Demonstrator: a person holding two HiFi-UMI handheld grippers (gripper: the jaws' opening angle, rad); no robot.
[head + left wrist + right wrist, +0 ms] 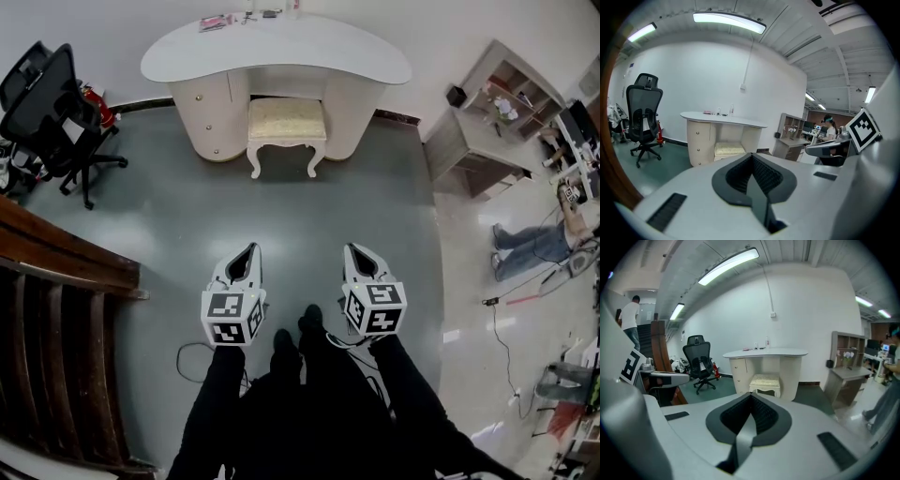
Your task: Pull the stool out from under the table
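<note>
While the person [309, 412] stands well back on the green floor [291, 220], the stool [287, 122] sits at the far side of the room, in the recess between the two pedestals [208, 117] of the white surface [272, 49]. Its cushioned seat lies partly beneath the curved top. The two near legs and the near edge of the seat show in front of it, and the far legs are hidden. So the stool does not stand clear of the surface as the task wants.

The left gripper [251, 249] and the right gripper [350, 247] are held side by side just in front of the person, both aimed toward the stool and well apart from it. The left fingers [765, 176] meet at their tips with nothing between them, and the right fingers [762, 416] are likewise pressed together and empty.

As I judge it, the whole pull is left to do. The gap to the stool has to be closed, the fingers parted and set on the seat edge or a leg, and the stool drawn toward the near side until the seat is out from beneath the top.
</note>
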